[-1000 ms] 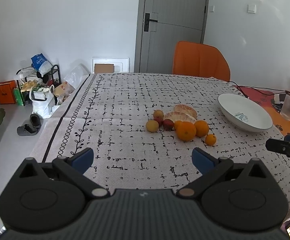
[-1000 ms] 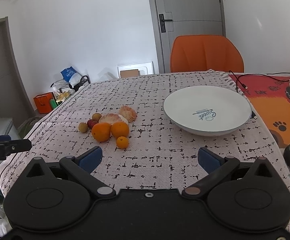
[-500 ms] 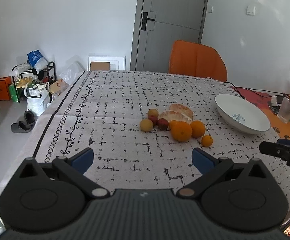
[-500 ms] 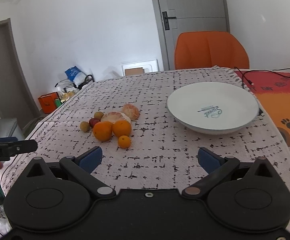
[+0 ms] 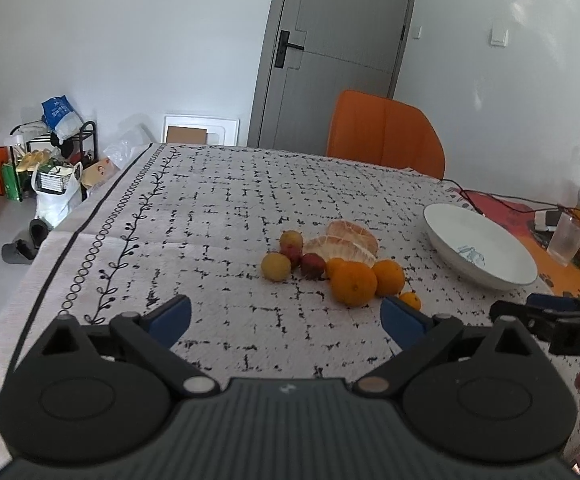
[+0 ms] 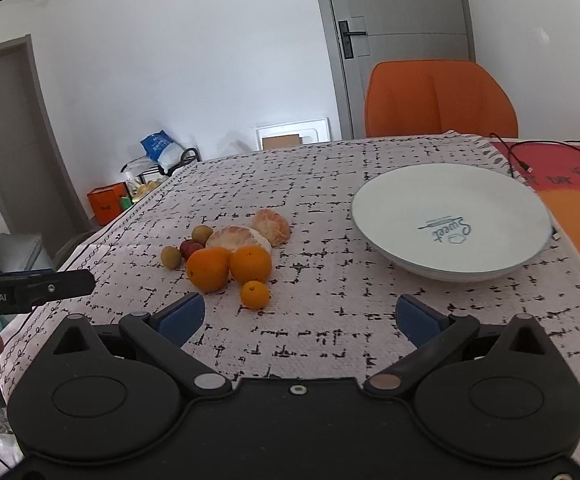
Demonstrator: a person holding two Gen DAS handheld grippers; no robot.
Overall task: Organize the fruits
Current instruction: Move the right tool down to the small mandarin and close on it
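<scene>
Hiding behind big orange [image 5: 353,283] — another orange [image 5: 333,266], mostly unseen.

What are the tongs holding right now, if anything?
Nothing. Both the left tongs and right tongs are open and empty, short of the fruit.

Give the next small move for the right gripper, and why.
Probably ease the right gripper forward and slightly left toward the small round orange tangerine. Its fingers are open and empty, that fruit lies nearest at the pile's edge, and the white ceramic bowl sits empty beside it.
</scene>
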